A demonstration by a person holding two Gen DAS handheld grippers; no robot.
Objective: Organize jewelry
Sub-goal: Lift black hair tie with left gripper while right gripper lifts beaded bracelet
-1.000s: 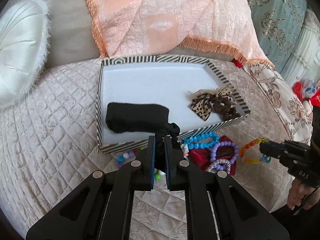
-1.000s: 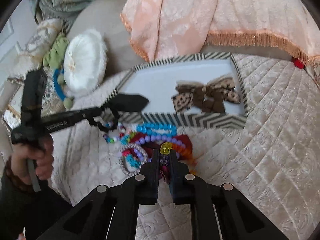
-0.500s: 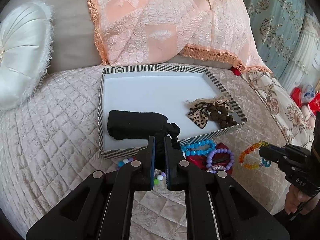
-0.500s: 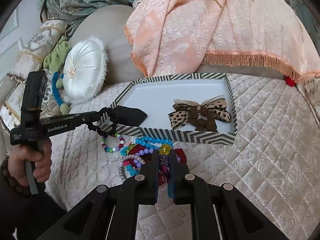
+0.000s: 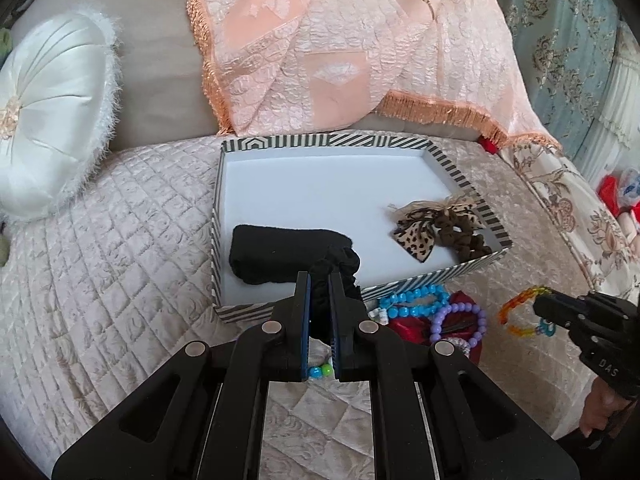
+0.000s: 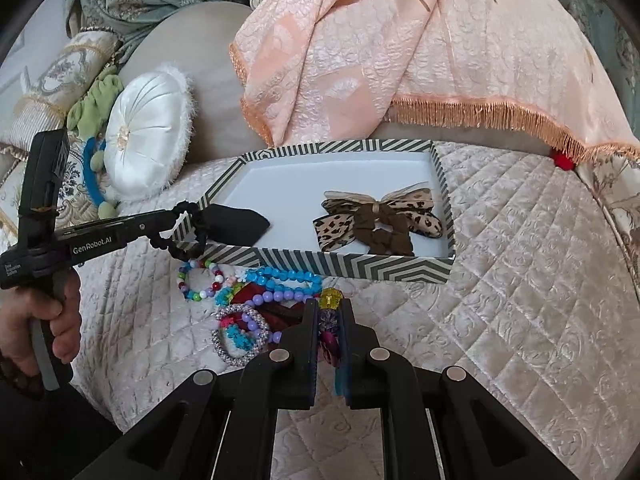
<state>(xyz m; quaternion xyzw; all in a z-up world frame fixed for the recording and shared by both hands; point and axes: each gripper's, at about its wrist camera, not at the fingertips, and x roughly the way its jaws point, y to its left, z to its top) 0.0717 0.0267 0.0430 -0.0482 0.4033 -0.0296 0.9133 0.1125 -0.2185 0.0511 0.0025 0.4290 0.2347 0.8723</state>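
Bed cover [image 6: 520,280]: quilted cloth, slight sheen. Striped box [image 6: 360,266]: matt card, smooth white inside. Black scrunchie [image 5: 336,268]: matt ruched fabric. Beaded bracelets [image 6: 280,280]: glossy plastic. Leopard bow [image 6: 376,220]: soft ribbon cloth. Round cushion [image 6: 148,136]: shiny satin, fuzzy rim. Peach throw [image 5: 340,40]: textured, fringed

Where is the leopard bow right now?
The leopard-print bow lies inside the striped box, toward its right end in both wrist views, with the black cloth at the box's other end and the bead bracelets outside the front wall.
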